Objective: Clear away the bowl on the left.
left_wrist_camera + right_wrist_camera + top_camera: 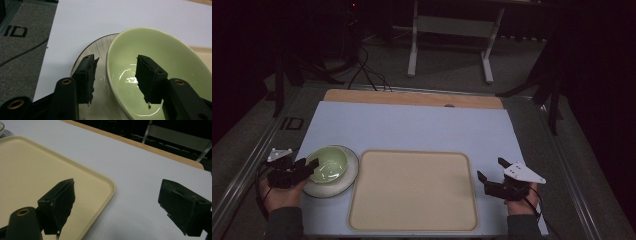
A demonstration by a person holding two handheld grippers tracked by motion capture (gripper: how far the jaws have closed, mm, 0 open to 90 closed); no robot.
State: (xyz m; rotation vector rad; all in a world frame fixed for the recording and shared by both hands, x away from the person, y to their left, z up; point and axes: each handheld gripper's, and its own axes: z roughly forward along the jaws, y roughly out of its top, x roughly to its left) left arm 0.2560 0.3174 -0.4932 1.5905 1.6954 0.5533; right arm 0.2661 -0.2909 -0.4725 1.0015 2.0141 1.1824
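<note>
Left gripper (115,75) straddles the near wall of the green bowl (160,57), one jaw inside the bowl and the other outside over the white plate (85,50) beneath it; the jaws stand half spread and neither pad is seen pressing the wall. Bowl and plate sit at the left of the table, just beside the beige tray (412,190). Right gripper (117,205) hangs spread wide at the tray's right edge, holding nothing.

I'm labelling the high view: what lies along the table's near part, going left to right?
Left tongs → pale green glazed bowl on a white round plate → cream rectangular plastic tray → right tongs.
</note>
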